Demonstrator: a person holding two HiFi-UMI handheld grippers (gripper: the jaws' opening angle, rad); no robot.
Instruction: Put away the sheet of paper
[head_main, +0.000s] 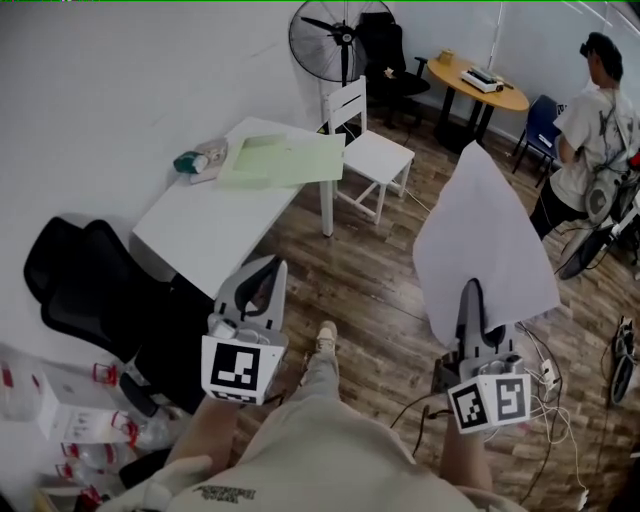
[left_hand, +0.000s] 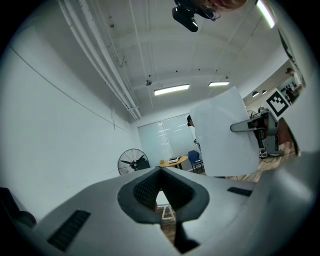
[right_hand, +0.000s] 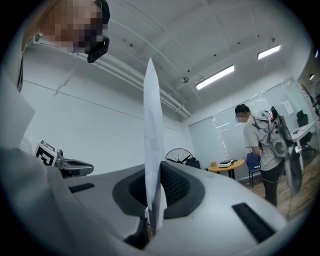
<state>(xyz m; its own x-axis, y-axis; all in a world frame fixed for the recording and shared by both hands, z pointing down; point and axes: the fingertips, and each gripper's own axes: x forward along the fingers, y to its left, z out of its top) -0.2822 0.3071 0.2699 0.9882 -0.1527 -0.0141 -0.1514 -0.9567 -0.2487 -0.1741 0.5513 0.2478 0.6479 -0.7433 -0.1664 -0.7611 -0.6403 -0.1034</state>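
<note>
A white sheet of paper (head_main: 488, 245) stands upright in the air over the wooden floor, with my right gripper (head_main: 470, 298) shut on its lower edge. In the right gripper view the paper (right_hand: 152, 120) shows edge-on, rising from between the pads of my right gripper (right_hand: 154, 172). My left gripper (head_main: 262, 278) hovers at the left, near the corner of the white table (head_main: 215, 225), shut with nothing in it. The left gripper view shows the left gripper (left_hand: 161, 172) with its tips together, and the sheet (left_hand: 222, 135) off to its right.
A pale green folder (head_main: 285, 158) and a small bottle (head_main: 190, 161) lie at the table's far end. A white chair (head_main: 368, 150) stands beside it, a black office chair (head_main: 85, 275) at the left. A fan (head_main: 335, 40), a round table (head_main: 480, 85) and a person (head_main: 590, 125) are farther off. Cables (head_main: 545, 385) trail on the floor.
</note>
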